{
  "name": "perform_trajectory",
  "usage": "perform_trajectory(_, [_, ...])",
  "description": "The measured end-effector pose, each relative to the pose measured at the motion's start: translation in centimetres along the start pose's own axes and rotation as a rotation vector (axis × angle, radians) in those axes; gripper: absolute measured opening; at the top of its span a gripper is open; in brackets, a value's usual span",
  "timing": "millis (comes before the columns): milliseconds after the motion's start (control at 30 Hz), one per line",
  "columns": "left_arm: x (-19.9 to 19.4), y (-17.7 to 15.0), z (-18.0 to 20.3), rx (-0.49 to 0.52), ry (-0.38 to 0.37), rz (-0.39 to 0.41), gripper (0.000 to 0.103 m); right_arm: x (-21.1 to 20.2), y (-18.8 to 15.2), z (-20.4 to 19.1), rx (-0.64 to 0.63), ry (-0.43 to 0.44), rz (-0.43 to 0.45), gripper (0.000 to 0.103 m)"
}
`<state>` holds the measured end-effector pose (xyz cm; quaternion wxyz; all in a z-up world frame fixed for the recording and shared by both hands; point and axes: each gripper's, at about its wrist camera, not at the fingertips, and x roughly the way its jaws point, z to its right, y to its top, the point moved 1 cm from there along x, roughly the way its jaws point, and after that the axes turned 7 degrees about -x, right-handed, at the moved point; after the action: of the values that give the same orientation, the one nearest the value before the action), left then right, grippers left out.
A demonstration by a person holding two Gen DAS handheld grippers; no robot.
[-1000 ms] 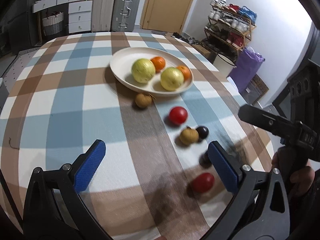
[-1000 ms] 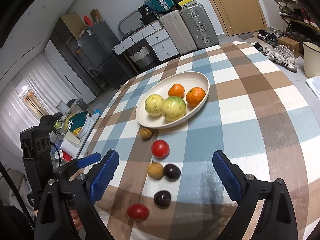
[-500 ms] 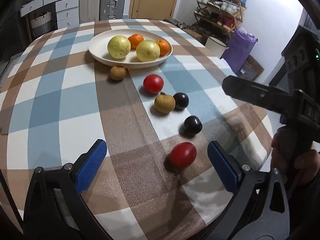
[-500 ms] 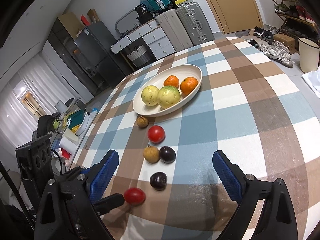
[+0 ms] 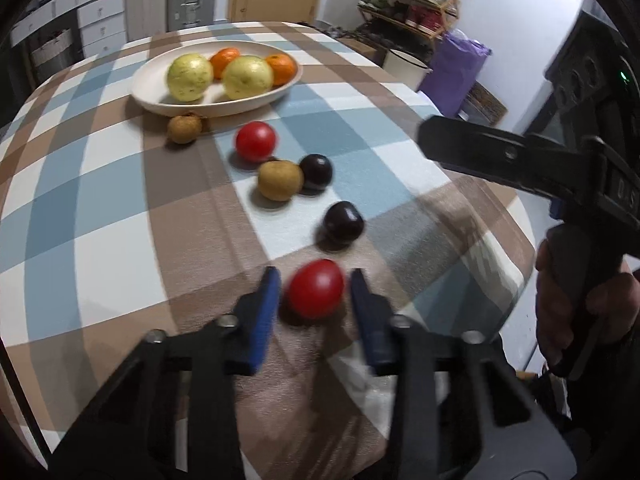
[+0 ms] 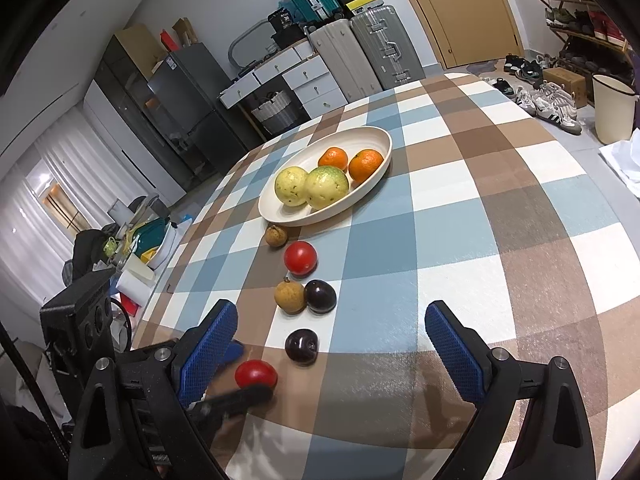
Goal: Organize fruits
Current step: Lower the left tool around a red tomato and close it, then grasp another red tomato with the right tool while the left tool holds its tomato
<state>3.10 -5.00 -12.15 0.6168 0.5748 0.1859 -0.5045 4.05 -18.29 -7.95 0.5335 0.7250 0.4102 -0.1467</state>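
Note:
A cream oval bowl (image 5: 160, 98) (image 6: 384, 148) holds two yellow-green fruits and two oranges. On the checked cloth lie a brown fruit by the bowl (image 5: 184, 128), a red tomato (image 5: 255, 141), a brown fruit (image 5: 280, 180) touching a dark plum (image 5: 316, 169), and another plum (image 5: 343, 220). My left gripper (image 5: 314, 294) has closed in around the nearest red tomato (image 5: 316, 294) (image 6: 256, 374) at the table's near edge; small gaps still show beside it. My right gripper (image 6: 328, 340) is open and empty, above the near table.
The round table's edge (image 5: 524, 232) drops off close on the right. Suitcases, drawers and a door stand behind the table (image 6: 360, 52). A shoe rack (image 5: 408, 0) and a white bucket (image 6: 612, 108) stand on the floor to the right.
My left gripper moved forward and down to the near red tomato and its fingers narrowed from wide open to just beside it. The right gripper stayed open and shifted slightly.

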Motion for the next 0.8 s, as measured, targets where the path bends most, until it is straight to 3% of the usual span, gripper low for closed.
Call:
perform_trajectory(400, [-0.4, -0.1, -0.2, -0.002, -0.017, 0.002, 0.026, 0.0, -0.3, 0.0, -0.002, 0.011, -0.002, 0.096])
perform_trajectory(800, [-2.8, 0.3, -1.8, -0.041, -0.019, 0.068, 0.026, 0.2, -0.2, -0.4, -0.013, -0.008, 0.006, 0.097])
